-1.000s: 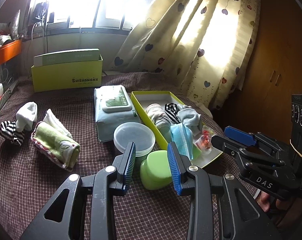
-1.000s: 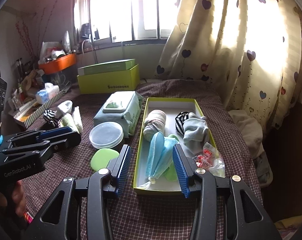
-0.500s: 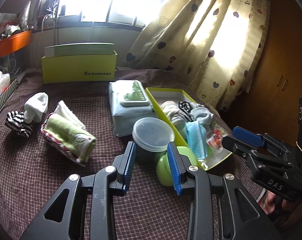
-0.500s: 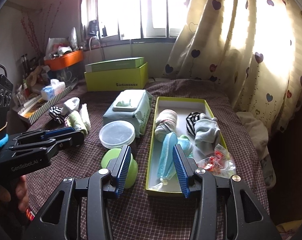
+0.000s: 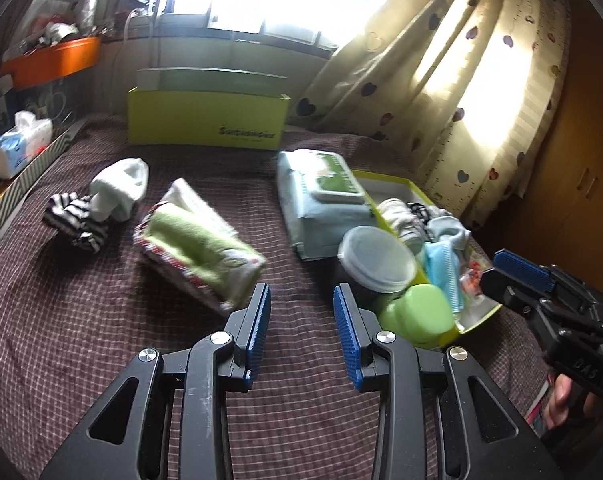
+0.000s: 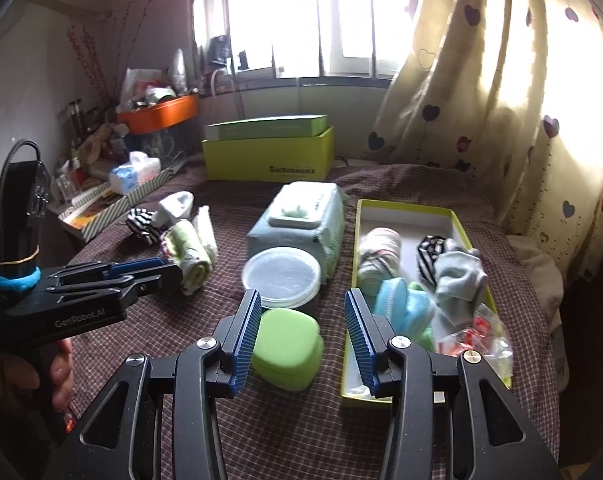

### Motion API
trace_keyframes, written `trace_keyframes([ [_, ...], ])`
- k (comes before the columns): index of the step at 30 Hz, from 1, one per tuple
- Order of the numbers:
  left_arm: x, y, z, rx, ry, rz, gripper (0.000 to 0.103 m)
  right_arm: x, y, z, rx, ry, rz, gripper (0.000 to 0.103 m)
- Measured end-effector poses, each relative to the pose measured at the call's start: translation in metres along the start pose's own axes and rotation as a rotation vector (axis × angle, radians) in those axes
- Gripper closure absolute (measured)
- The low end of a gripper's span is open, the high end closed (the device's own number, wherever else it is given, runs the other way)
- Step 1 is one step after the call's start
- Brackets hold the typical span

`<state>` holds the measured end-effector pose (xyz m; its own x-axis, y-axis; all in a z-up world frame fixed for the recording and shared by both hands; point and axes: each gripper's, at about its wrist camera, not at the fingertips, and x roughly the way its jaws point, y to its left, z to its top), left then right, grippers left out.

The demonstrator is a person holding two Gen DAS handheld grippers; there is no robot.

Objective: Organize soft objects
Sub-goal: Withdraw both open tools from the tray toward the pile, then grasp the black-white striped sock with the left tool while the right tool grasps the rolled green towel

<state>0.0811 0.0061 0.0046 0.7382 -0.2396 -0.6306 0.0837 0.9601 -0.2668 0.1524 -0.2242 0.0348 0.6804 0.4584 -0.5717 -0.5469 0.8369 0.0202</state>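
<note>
Left wrist view: the left gripper [image 5: 299,328] hangs spread and empty over the checked cloth [image 5: 81,340], with the folded green towel [image 5: 199,248] just ahead-left. A round lidded tub [image 5: 377,258] and green case [image 5: 417,312] stand between it and the yellow tray [image 6: 459,220] of socks. The right gripper [image 6: 301,338] is also spread, empty.

A wipes pack [image 6: 297,224] is placed at the middle of the bed [image 6: 285,420], with a round tub [image 6: 281,276] before it and a lidded case [image 6: 287,346] nearest. To the right, socks [image 6: 457,280] are held in an open tray [image 6: 459,222]. To the left, a rolled towel [image 5: 197,248] is laid, with what may be 2 socks [image 5: 97,208] beyond. A box [image 6: 267,160] is set behind.
</note>
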Motion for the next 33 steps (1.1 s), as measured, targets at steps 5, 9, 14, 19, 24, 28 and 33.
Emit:
trace_keyframes([
  [5, 0.003, 0.023, -0.005, -0.044, 0.018, 0.034, 0.069, 0.012, 0.014, 0.002, -0.018, 0.012, 0.044, 0.060],
  [9, -0.002, 0.037, -0.003, -0.068, 0.002, 0.049, 0.069, 0.023, 0.031, 0.004, -0.056, 0.030, 0.080, 0.060],
  [14, -0.009, 0.061, 0.000, -0.107, -0.016, 0.085, 0.069, 0.037, 0.052, 0.012, -0.101, 0.038, 0.116, 0.060],
  [19, -0.015, 0.084, 0.002, -0.143, -0.021, 0.121, 0.069, 0.054, 0.071, 0.021, -0.140, 0.049, 0.164, 0.060],
  [24, -0.019, 0.105, 0.003, -0.161, -0.022, 0.154, 0.069, 0.082, 0.089, 0.030, -0.160, 0.090, 0.205, 0.060],
  [28, -0.023, 0.123, 0.007, -0.186, -0.034, 0.167, 0.069, 0.104, 0.101, 0.034, -0.176, 0.125, 0.207, 0.060],
  [33, -0.023, 0.140, 0.017, -0.202, -0.037, 0.190, 0.069, 0.125, 0.110, 0.036, -0.191, 0.153, 0.177, 0.060],
])
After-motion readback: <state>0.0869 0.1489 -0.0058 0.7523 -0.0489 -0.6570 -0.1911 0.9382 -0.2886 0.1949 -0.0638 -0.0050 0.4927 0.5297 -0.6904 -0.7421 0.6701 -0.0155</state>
